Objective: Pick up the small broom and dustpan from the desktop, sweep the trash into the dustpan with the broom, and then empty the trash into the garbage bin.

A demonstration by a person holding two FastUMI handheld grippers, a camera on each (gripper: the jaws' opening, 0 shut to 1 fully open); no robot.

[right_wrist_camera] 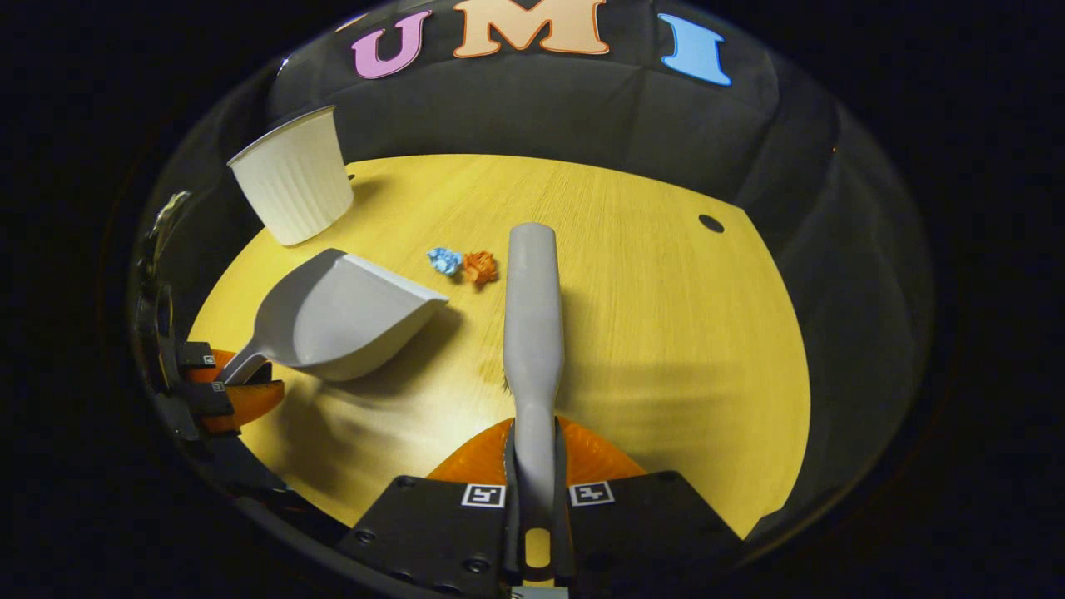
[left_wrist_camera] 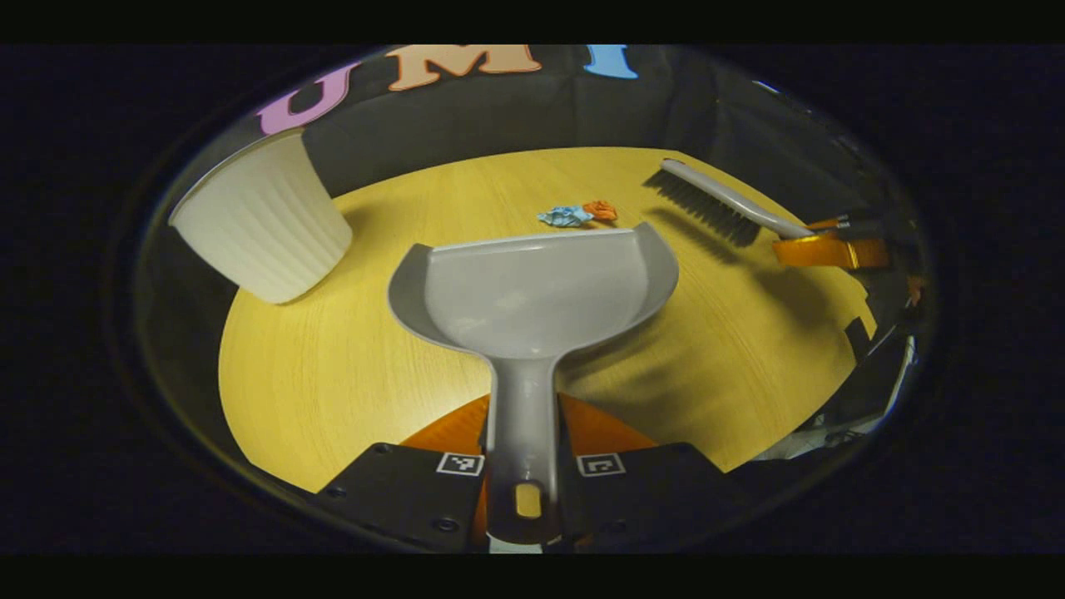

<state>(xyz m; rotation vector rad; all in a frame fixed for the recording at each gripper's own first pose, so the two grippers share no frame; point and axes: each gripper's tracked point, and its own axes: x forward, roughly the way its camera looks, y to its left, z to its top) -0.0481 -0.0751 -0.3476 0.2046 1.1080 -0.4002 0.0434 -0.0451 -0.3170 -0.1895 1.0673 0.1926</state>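
Dustpan (left_wrist_camera: 532, 291) in left gripper (left_wrist_camera: 522, 466), broom (right_wrist_camera: 532, 324) in right gripper (right_wrist_camera: 537, 491)

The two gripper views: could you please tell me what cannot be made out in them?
- Bin inside: hidden by its own wall in both views.
- Brush bristles: in the right gripper view the brush's own back covers them.
- Table under the dustpan: in the left gripper view the pan hides it.
- Blue scrap and orange scrap: too small to tell the material.
- Right gripper: cut off at the left view's edge.
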